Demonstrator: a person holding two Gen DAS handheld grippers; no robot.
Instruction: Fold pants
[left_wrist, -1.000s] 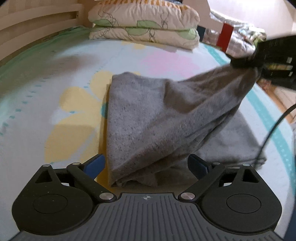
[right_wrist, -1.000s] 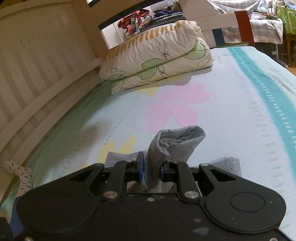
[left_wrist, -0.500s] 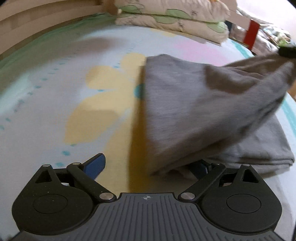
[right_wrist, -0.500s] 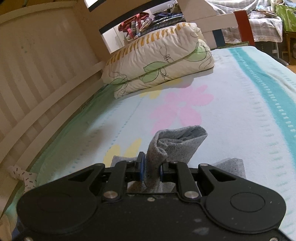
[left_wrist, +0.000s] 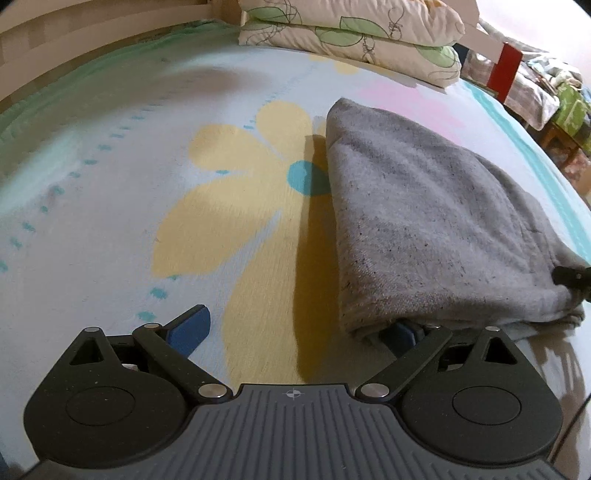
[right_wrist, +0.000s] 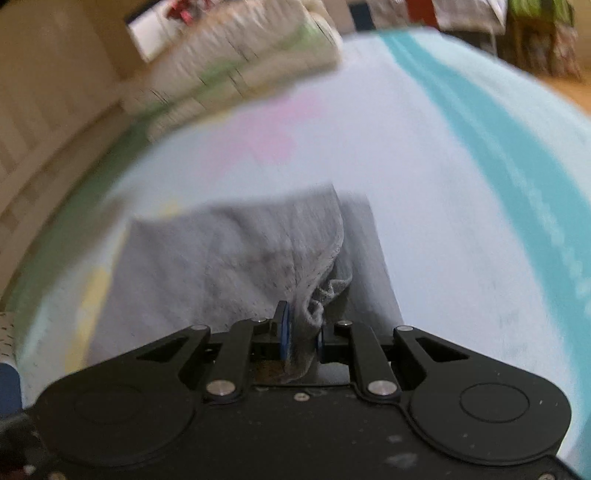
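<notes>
The grey pants (left_wrist: 424, 221) lie folded flat on the flowered bed sheet (left_wrist: 110, 184), right of centre in the left wrist view. My left gripper (left_wrist: 295, 328) stands open at their near edge. Its left finger (left_wrist: 188, 326) is over bare sheet, and its right finger (left_wrist: 402, 332) is tucked under the pants' near left corner. My right gripper (right_wrist: 301, 332) is shut on a bunched hem of the pants (right_wrist: 240, 266), low over the bed; its black tip (left_wrist: 570, 277) shows at the pants' right edge. The right wrist view is blurred.
Two stacked leaf-print pillows (left_wrist: 351, 33) lie at the far end of the bed. A pale slatted bed frame (left_wrist: 74, 40) runs along the left. A red post (left_wrist: 509, 70) and cluttered furniture stand beyond the right edge. The sheet left of the pants is bare.
The right gripper has come down with the lifted part of the pants, which now lies flat over the rest. The left gripper has shifted left, so the pants sit to its right.
</notes>
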